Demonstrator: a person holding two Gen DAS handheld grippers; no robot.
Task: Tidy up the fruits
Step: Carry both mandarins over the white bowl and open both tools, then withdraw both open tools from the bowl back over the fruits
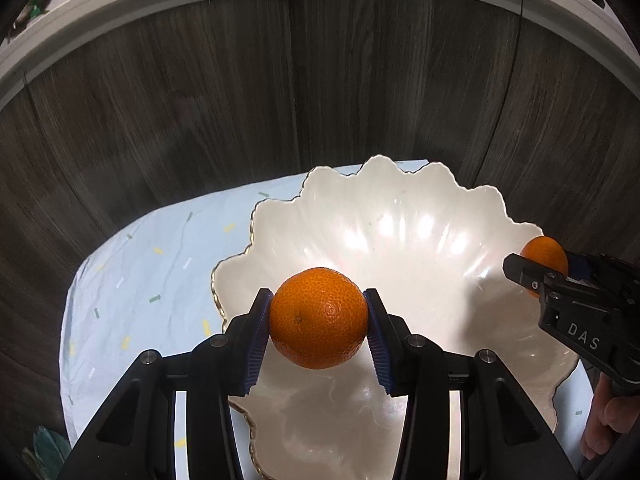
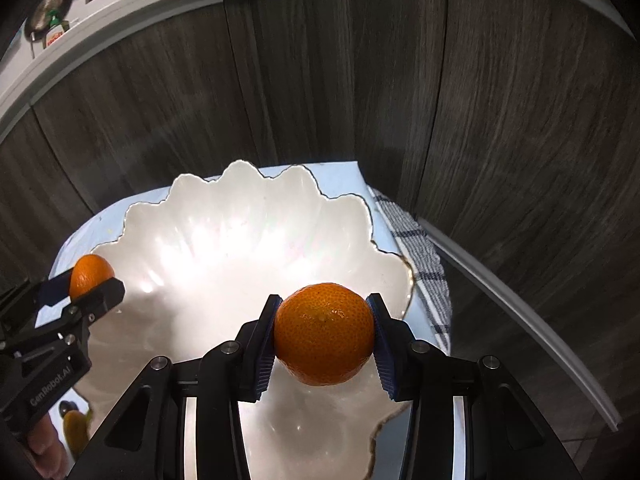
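My left gripper point(image 1: 319, 320) pinches one orange point(image 1: 319, 317) between its blue pads, held above the near left side of the white scalloped bowl point(image 1: 400, 200). I'd lower it close to the bowl's floor before letting go (a round fruit rolls on glazed ceramic). My right gripper point(image 2: 325, 334) clamps a second orange point(image 2: 325, 333) above the near right side of the bowl, which stands on a pale blue cloth point(image 1: 160, 260). I judge it best to set the fruits down apart, so neither knocks the other out.
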